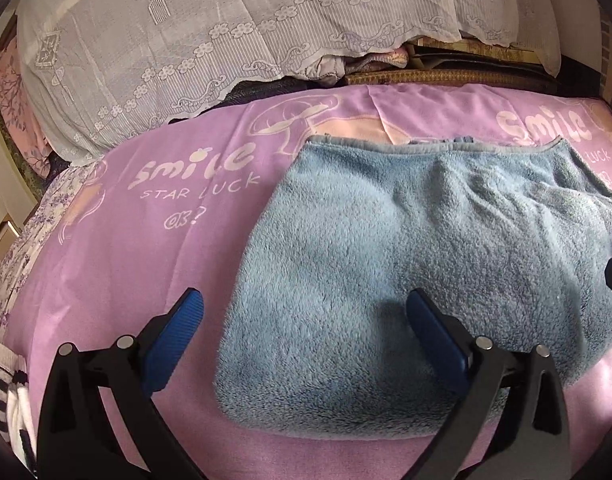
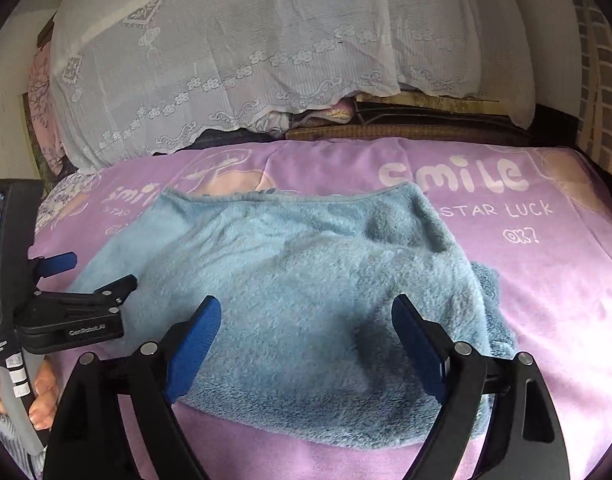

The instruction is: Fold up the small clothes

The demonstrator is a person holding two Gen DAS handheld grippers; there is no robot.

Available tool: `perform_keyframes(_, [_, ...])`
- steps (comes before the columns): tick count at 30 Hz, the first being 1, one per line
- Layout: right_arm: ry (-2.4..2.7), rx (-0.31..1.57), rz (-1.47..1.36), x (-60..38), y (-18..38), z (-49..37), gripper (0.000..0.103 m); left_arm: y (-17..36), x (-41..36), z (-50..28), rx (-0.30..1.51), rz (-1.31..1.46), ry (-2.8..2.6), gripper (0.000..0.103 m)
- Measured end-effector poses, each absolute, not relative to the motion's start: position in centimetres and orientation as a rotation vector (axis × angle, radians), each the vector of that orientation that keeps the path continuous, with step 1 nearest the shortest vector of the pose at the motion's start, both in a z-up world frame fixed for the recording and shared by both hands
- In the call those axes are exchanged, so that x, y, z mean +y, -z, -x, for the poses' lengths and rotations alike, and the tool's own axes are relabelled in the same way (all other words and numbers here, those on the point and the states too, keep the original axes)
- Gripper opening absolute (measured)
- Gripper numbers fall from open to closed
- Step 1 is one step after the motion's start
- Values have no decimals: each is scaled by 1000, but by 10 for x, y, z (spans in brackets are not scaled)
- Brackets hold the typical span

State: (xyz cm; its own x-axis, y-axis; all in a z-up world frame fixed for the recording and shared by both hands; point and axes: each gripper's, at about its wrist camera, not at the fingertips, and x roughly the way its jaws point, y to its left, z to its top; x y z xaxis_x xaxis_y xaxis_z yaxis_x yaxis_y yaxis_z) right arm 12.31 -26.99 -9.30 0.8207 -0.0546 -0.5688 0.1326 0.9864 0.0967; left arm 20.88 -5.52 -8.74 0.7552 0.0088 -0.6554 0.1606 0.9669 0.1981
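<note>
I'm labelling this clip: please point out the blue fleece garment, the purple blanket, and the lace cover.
Blue fleece garment [image 2: 298, 280]: right wrist view, middle of its fuzzy top.
Purple blanket [image 1: 118, 248]: left wrist view, bare patch below the print.
Lace cover [image 1: 178, 40]: left wrist view, its draped front.

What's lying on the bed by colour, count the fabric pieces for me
Blue: 1, the fluffy garment
Purple: 1, the printed blanket under it
White: 1, the lace cover over the pile at the back
Striped black and white: 1, the cloth at the left edge
Total: 4
</note>
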Motion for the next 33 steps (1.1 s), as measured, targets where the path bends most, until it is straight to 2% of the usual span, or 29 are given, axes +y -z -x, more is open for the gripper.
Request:
perform_keyframes(3, [140, 610, -185, -287, 95, -125, 88, 84, -52, -211, 697, -234, 82, 99])
perform_keyframes(6, [149, 710, -203, -296, 113, -140, 90, 102, -54, -227, 774, -262, 65, 99])
perform_keyframes(10, [157, 716, -171, -290, 115, -143, 94, 109, -51, -233, 810, -234, 82, 99])
perform_keyframes(26, [224, 544, -239, -314, 88, -129, 93, 84, -51, -225, 702, -215, 87, 99])
perform_keyframes(28, [226, 578, -262, -320, 93, -134, 93, 83, -51, -228, 697, -214, 82, 99])
perform_keyframes(31, [221, 722, -306, -328, 118, -151, 93, 98, -54, -240, 760, -248, 55, 99])
perform_keyframes(33, [216, 710, -313, -328, 117, -150, 94, 104, -53, -245, 794, -239, 63, 99])
